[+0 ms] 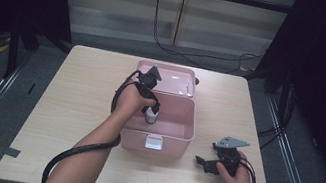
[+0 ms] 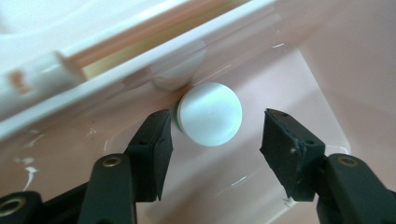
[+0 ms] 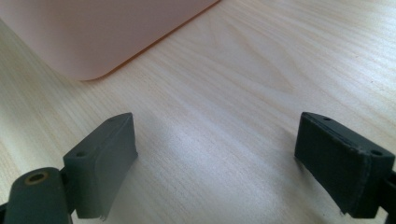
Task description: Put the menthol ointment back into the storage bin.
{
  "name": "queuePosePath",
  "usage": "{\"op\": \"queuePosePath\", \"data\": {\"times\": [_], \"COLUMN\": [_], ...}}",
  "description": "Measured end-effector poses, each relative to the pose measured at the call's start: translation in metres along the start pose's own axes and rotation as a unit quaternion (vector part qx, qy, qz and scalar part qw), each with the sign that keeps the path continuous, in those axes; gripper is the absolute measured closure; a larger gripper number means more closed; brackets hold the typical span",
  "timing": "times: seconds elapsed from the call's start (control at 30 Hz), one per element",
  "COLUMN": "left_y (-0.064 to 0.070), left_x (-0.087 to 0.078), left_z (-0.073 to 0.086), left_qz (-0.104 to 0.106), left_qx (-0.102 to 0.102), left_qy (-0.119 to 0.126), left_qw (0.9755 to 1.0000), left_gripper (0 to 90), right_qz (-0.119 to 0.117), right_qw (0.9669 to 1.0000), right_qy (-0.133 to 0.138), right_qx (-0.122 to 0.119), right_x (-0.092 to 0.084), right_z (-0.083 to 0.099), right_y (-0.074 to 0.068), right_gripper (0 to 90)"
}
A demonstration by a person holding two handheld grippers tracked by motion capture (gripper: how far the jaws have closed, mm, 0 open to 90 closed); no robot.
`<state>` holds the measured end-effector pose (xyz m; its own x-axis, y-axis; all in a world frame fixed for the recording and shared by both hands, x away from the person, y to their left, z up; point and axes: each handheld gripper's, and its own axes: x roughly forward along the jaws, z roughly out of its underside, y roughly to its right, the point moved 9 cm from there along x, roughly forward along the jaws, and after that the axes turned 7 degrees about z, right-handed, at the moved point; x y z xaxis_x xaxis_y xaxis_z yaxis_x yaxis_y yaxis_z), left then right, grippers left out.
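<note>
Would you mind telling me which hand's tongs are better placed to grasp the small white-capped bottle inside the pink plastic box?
Left. The left tongs hang open astride the bottle's round white cap inside the pink plastic box; the right tongs rest open over bare table.

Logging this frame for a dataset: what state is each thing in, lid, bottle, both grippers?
Pink plastic box: lid swung open, lying back behind it.
Small white-capped bottle: upright inside the box, against its wall, not gripped.
Left gripper: open, jaws either side of the cap.
Right gripper: open, empty, on the wooden table.
</note>
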<state>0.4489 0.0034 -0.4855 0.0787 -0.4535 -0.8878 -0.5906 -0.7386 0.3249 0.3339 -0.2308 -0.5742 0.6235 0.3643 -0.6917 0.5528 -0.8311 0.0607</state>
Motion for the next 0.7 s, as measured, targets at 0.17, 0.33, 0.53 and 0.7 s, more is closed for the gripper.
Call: {"op": "queuePosePath", "data": {"times": [0.17,0.33,0.53,0.7], "left_y": [-0.001,-0.003,-0.002,-0.006], "left_x": [-0.010,-0.020,-0.030,-0.040], "left_z": [-0.001,-0.001,-0.001,-0.002], "left_qz": [0.003,0.004,0.010,0.003], "left_qx": [0.001,0.005,0.002,0.003], "left_qy": [0.006,0.010,0.018,0.022], "left_qw": [1.0000,0.9999,0.9998,0.9998], "left_gripper": [42.3,40.3,39.6,39.2], "right_qz": [-0.002,-0.001,-0.005,-0.018], "right_qw": [1.0000,1.0000,1.0000,0.9996], "right_qy": [0.000,0.002,-0.004,-0.013], "right_qx": [0.000,0.002,-0.003,-0.017], "right_x": [0.000,0.000,-0.002,-0.008], "right_z": [0.000,0.000,-0.001,-0.003], "right_y": [0.000,0.001,0.001,-0.004], "right_gripper": [11.9,13.2,18.5,26.5]}}
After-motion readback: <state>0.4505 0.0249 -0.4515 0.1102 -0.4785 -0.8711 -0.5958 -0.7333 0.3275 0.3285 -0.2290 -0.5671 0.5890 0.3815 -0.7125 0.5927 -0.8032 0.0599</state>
